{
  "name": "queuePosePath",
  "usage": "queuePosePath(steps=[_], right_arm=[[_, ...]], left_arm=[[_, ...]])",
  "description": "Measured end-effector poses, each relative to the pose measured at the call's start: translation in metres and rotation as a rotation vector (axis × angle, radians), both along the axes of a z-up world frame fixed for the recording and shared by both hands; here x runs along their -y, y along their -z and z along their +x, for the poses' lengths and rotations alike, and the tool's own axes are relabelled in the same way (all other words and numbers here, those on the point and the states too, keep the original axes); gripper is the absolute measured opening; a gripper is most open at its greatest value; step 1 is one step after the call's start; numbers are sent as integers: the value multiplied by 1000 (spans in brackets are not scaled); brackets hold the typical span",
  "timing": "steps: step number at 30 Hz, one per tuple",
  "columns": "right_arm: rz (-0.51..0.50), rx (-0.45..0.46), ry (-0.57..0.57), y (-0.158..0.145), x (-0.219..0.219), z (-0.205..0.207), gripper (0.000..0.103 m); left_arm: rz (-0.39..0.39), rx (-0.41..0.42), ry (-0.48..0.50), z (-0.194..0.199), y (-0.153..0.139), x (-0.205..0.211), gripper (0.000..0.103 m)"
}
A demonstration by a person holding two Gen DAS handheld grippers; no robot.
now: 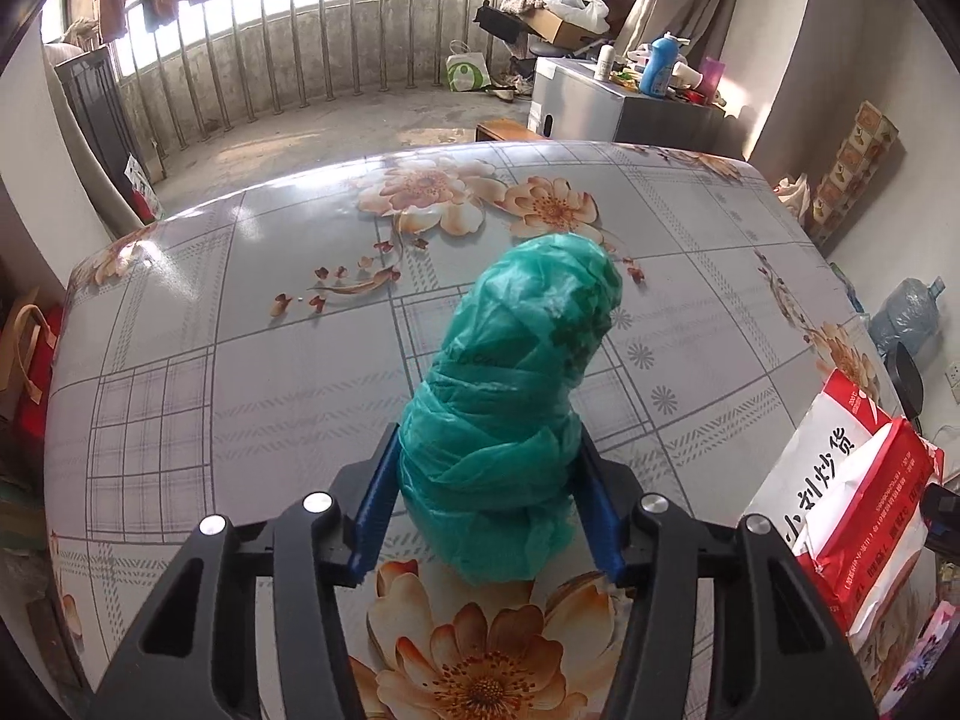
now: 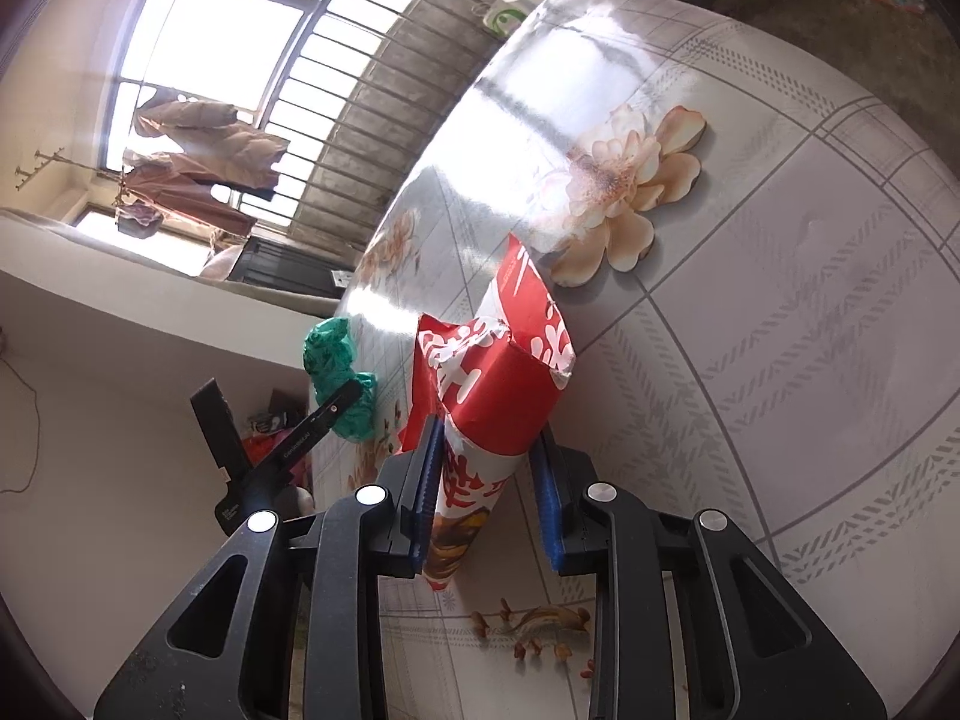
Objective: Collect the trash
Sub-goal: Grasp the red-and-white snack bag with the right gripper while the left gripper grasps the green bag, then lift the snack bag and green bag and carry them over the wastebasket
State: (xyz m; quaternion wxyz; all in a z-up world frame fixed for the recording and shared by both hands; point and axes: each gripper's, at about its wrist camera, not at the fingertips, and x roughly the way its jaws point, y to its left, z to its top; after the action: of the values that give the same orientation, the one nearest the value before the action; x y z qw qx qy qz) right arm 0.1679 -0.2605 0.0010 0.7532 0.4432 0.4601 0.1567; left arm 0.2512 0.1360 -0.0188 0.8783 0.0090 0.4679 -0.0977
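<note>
Nearest in the left wrist view, the left claw (image 1: pixel 489 501) stands about half apart with its blue fingers (image 1: pixel 375 516) pressed against both sides of a wadded green plastic bag (image 1: pixel 516 384), so it is clamped on the lower end of that bundle. The bag stands up from the flowered surface (image 1: pixel 240 360) and leans away toward the far edge; what it wraps is hidden by the crumpled film. At the right edge of that view a red and white snack bag (image 1: pixel 852 492) is cut off by the frame. In the right wrist view, the right claw (image 2: pixel 489 462) is drawn narrow and clamped on this same snack bag (image 2: pixel 498 384), its blue fingers (image 2: pixel 429 480) gripping the packet across its middle, with the torn red top rising above them and the lower end hanging below. Whether the packet touches the surface cannot be told. Beyond it to the left, the green bag (image 2: pixel 327 354) shows small, with a black finger of the left claw (image 2: pixel 312 426) across it. Farther off are a barred window (image 1: pixel 270 18), hanging clothes (image 2: pixel 198 162) and a cluttered cabinet (image 1: pixel 600 102), its small items too blurred to name.
</note>
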Motion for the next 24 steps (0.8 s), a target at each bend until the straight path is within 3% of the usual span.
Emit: queuePosePath(steps=[11,24], right_arm=[[133,26,41,2,20,-19,21],[135,93,104,-7,50,-59,20]], left_arm=[[-196,-10,130,-72,-32,47,52],[-315,-32,298,-120,-57,114,52]])
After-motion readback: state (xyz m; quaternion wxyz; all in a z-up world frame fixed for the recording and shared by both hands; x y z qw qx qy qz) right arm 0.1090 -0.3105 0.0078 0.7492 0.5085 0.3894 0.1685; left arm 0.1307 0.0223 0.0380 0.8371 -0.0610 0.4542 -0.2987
